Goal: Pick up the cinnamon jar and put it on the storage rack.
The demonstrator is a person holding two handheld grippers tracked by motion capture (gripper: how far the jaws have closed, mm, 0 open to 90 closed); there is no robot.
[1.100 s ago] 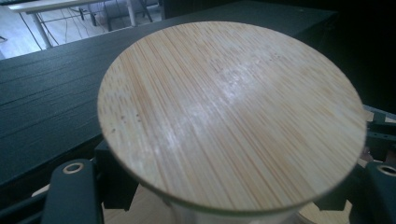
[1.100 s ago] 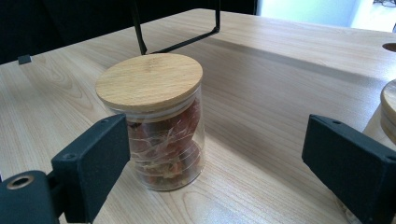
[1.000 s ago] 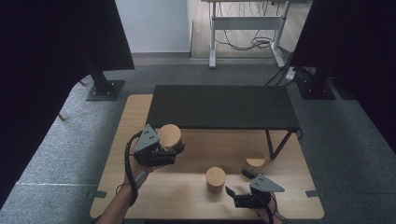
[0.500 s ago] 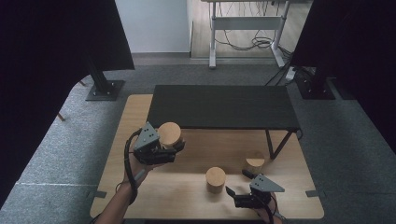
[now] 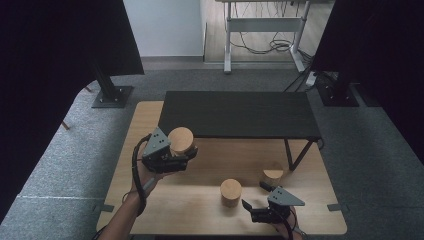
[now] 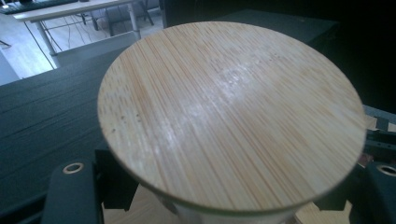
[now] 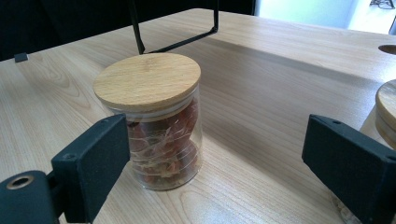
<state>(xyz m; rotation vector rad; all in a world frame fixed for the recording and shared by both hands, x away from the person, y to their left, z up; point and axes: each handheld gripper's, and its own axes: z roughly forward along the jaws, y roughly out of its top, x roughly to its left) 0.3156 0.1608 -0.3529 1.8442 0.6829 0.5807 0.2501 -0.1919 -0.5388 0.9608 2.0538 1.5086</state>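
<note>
We see a pale bamboo lid (image 6: 229,116) with fine straight grain lines, streaked lighter where it shines. The glass jar (image 7: 161,140) is clear, its contents reddish-brown, its own lid (image 7: 147,79) light tan. The table (image 5: 170,210) is light wood with wavy grain; the shelf (image 5: 240,112) above it is matt black. Our grippers' jaws are black, their top plates grey. The carpet (image 5: 75,160) is speckled grey.

Lab/studio: black curtains (image 5: 60,45), grey carpet (image 5: 65,150), cabled desk (image 5: 262,22) behind.

Left gripper (image 5: 176,159) raised, jaws clamped; right gripper (image 5: 254,196) low, jaws apart.
</note>
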